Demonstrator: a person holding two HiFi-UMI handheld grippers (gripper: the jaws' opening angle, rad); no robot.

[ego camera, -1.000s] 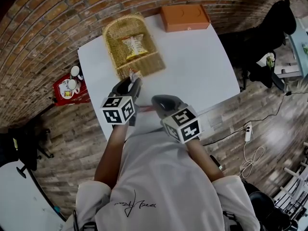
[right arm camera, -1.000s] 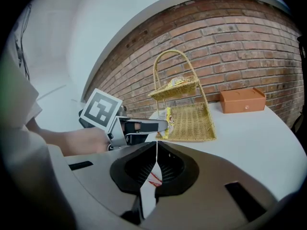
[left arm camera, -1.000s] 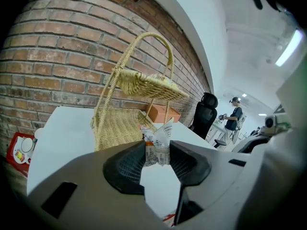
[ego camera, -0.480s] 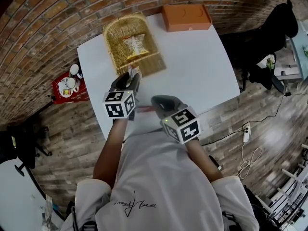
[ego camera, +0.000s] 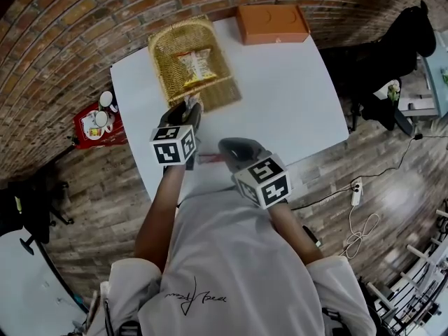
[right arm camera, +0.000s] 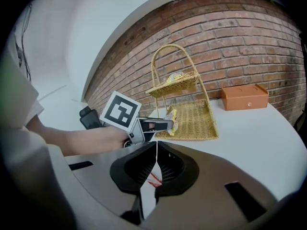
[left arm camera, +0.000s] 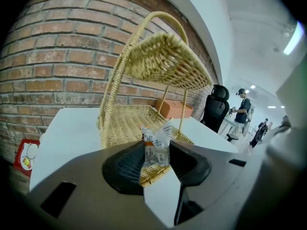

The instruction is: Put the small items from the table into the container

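Holding small sachet (left arm camera: 157,143) pinched in left hand-held gripper (ego camera: 190,106) at wicker basket's (ego camera: 211,94) near rim, ready for dropping in, with right hand-held gripper (right arm camera: 156,150) clenched empty, idling over bench (ego camera: 280,96).

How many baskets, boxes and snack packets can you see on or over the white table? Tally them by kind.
Wicker basket: 1
Orange box: 1
Snack packets: 2 (upper-tier packet; held packet in left gripper)
Total: 4
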